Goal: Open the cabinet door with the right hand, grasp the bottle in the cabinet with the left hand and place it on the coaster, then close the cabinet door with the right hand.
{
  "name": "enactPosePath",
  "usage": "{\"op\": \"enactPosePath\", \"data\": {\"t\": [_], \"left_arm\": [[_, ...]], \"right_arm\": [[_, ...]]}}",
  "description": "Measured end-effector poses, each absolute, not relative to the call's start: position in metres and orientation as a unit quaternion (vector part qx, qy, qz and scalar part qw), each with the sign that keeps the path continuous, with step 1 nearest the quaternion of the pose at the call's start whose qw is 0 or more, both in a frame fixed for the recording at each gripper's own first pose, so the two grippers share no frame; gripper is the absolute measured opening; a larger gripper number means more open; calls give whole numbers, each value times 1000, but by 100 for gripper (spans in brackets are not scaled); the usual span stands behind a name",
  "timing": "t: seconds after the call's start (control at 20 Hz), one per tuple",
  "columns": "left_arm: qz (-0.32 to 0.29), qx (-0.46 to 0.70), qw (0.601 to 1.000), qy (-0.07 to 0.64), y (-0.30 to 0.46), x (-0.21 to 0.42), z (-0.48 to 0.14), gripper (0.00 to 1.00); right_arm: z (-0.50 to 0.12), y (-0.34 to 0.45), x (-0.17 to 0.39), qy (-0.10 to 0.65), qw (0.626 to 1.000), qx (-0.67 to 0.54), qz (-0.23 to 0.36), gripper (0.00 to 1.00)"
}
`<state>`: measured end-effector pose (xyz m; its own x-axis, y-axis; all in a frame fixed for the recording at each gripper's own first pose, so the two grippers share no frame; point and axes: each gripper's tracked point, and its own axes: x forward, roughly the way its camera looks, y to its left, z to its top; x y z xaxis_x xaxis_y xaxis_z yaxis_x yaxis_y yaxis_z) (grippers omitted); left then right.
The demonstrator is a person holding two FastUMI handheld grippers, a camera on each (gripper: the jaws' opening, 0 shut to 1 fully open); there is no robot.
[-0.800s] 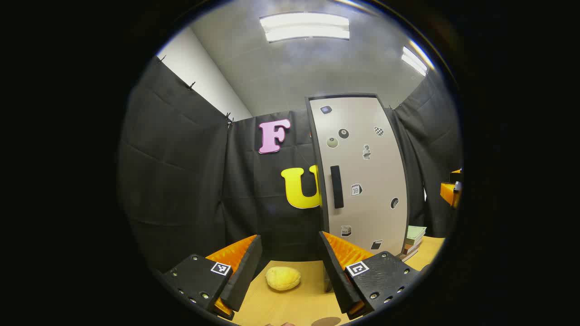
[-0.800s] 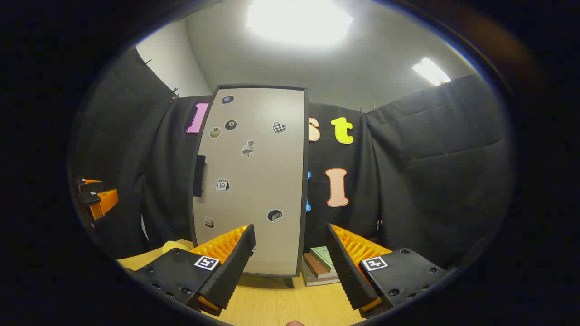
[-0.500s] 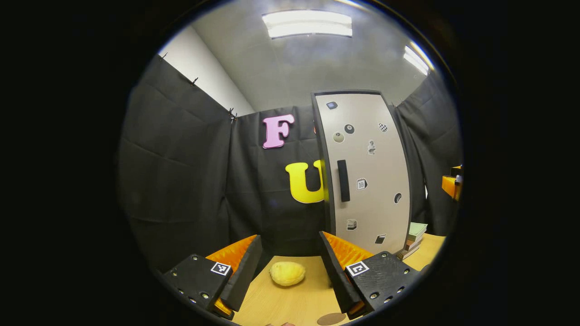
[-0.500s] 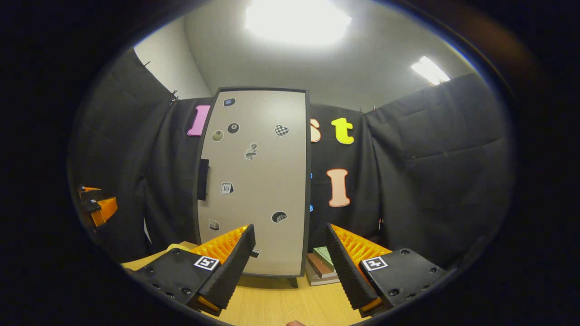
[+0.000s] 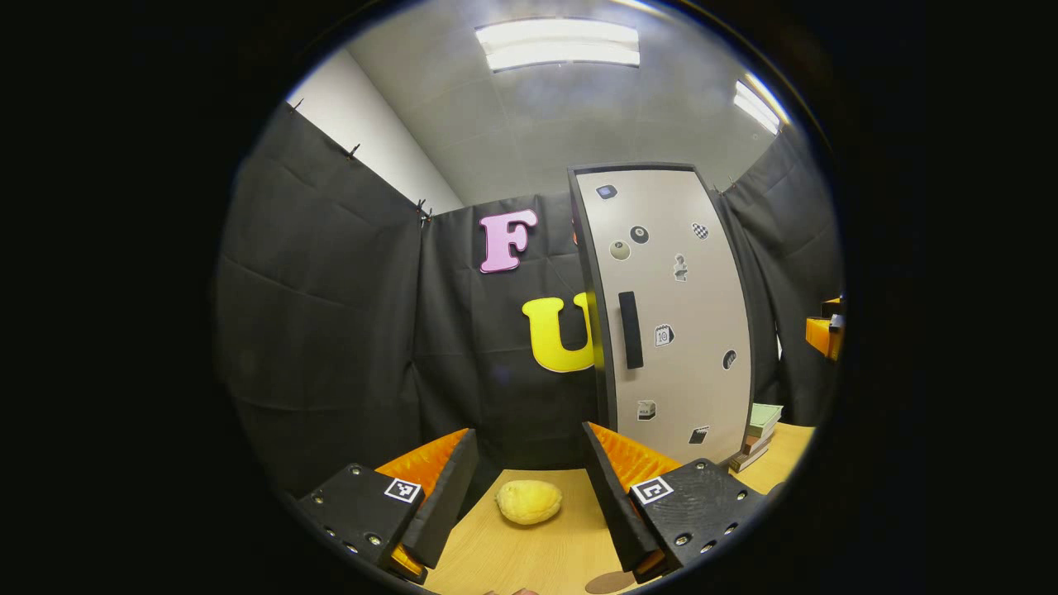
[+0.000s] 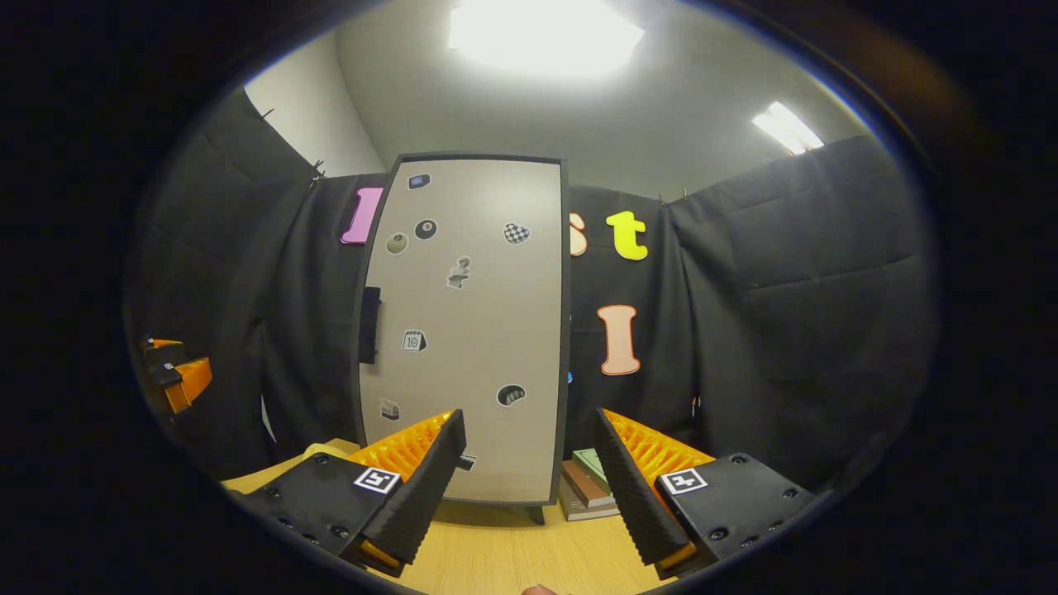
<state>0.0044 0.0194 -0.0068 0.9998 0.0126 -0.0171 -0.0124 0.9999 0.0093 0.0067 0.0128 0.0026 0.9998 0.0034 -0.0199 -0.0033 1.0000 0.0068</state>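
Your left tongs and right tongs both hang spread apart, holding nothing, above the bench. The cabinet door ahead stands closed; the coaster lies at the bench's near edge.

A calendar sticker on the cabinet door reads "10"; a black billiard-ball sticker near its top shows an "8".

A yellow lemon lies on the wooden table. Far to the right of the lemon sits a small stack of books. Two long lights shine high above the lemon.
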Motion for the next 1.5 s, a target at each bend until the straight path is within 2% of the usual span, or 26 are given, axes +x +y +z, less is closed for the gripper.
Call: {"op": "enactPosePath", "data": {"t": [0.8, 1.5], "left_arm": [[31, 23, 999, 12, 52, -1, -8, 74], [128, 46, 990, 38, 141, -37, -21, 74]], "right_arm": [[36, 56, 55, -2, 999, 10, 49, 98], [52, 151, 119, 5, 992, 28, 123, 98]]}}
